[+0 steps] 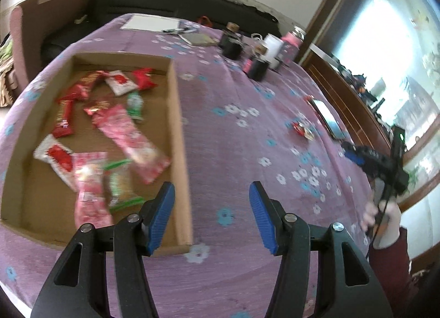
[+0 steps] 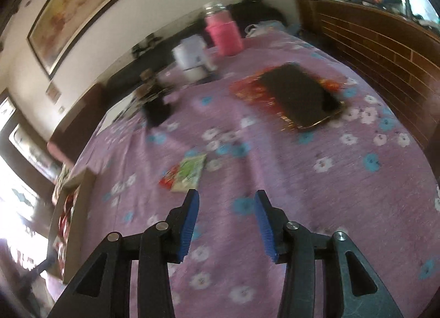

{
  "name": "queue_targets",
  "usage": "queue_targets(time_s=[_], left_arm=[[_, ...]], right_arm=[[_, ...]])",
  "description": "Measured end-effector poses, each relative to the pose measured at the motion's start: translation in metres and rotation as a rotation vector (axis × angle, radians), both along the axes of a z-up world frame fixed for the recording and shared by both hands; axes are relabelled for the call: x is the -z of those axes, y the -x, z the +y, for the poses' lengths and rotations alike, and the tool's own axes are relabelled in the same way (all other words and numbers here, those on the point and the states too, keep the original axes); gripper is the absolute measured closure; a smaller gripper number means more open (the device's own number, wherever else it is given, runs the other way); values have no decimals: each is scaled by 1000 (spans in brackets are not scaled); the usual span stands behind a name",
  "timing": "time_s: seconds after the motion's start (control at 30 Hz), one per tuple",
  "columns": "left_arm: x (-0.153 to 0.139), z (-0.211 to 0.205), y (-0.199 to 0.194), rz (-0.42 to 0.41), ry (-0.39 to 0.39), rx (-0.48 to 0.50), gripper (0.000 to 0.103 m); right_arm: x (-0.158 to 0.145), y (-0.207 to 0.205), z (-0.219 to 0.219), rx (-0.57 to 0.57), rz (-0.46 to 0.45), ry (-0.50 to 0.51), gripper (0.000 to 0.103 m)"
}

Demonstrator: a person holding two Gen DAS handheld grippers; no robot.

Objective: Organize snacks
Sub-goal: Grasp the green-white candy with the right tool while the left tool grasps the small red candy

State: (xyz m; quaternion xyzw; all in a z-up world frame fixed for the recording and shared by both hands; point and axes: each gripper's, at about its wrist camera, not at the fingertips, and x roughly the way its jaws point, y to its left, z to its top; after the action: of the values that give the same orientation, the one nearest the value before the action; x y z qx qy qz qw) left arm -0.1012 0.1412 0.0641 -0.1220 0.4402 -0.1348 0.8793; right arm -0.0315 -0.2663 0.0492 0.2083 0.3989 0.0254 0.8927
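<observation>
A shallow cardboard box (image 1: 180, 136) lies on the purple flowered tablecloth and holds several red, pink and green snack packets (image 1: 129, 136). My left gripper (image 1: 211, 194) is open and empty, just above the box's right wall. A small loose snack (image 1: 302, 129) lies on the cloth to the right; in the right wrist view it is a green-and-red packet (image 2: 187, 172). My right gripper (image 2: 227, 199) is open and empty, just short of that packet. It also shows in the left wrist view (image 1: 371, 158), held in a hand.
A phone (image 2: 299, 98) lies on a red packet (image 2: 253, 90) beyond the loose snack. A pink bottle (image 2: 224, 32), a white cup (image 2: 192, 57) and dark jars (image 2: 156, 103) stand at the far side. A wooden headboard (image 2: 385, 48) runs along the right.
</observation>
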Motion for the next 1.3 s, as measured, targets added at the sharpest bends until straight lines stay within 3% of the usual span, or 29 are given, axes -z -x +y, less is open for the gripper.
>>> queue_targets(time_s=[0.23,0.47,0.57,0.67,0.83,1.03,1.3], left_arm=[[-4,-21,7,3,-33,45,48],[-8,-25,9,8,-53,44,48],[-9,-29,3,16,-57,48,48],[-11,-40,-10,32,-33,67,48],[-13,-86,-40,51,-32,128,48],[6,-165,-91,43,-59,221,48],[34,-238,-143,-5,-195,331,49]], right_arm=[[12,-52,17,-51,16,-79,58],[33,-91,52,-89,88,-15,58],[35,-81,61,-119,76,24,77],[31,-65,57,-108,63,46,80],[28,-46,22,11,36,70,80],[37,-45,-8,44,46,-85,79],[38,-46,-16,52,58,-149,78]])
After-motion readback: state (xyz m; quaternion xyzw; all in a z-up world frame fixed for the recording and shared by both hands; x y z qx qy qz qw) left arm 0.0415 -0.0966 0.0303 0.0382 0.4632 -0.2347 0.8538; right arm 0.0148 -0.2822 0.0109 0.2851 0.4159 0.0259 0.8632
